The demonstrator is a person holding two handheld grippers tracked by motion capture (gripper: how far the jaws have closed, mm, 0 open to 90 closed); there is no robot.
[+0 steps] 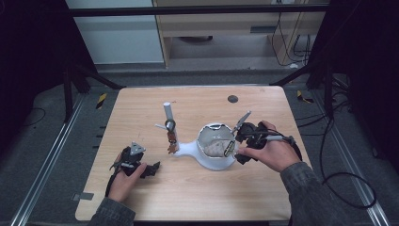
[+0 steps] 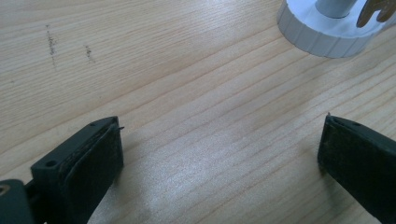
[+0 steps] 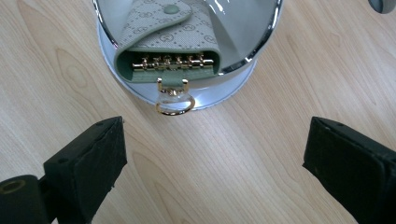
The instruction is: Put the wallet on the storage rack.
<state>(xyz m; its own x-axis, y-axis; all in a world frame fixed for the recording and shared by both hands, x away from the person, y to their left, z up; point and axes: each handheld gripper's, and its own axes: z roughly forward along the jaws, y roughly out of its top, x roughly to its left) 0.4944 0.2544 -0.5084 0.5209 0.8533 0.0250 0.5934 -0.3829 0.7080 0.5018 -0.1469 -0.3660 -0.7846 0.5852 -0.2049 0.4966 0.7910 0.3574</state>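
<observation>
A white stand has a round chrome-rimmed dish [image 1: 207, 162] and an upright post [image 1: 168, 113] from which a brownish key [image 1: 171, 141] hangs. A grey-green patterned key case [image 1: 217, 147] lies in the dish. In the right gripper view the key case [image 3: 168, 42] shows a row of gold hooks, and its gold ring [image 3: 175, 102] hangs over the dish rim [image 3: 233, 84]. My right gripper [image 3: 215, 163] is open just short of that ring, at the dish's right side [image 1: 236, 148]. My left gripper [image 1: 153, 169] rests open on the table, with bare wood between its jaws [image 2: 219, 158].
The stand's ribbed white base [image 2: 327, 32] shows at the top right of the left gripper view. A dark round disc [image 1: 232, 99] lies near the table's far edge. Black frame bars and cables surround the wooden table [image 1: 197, 193].
</observation>
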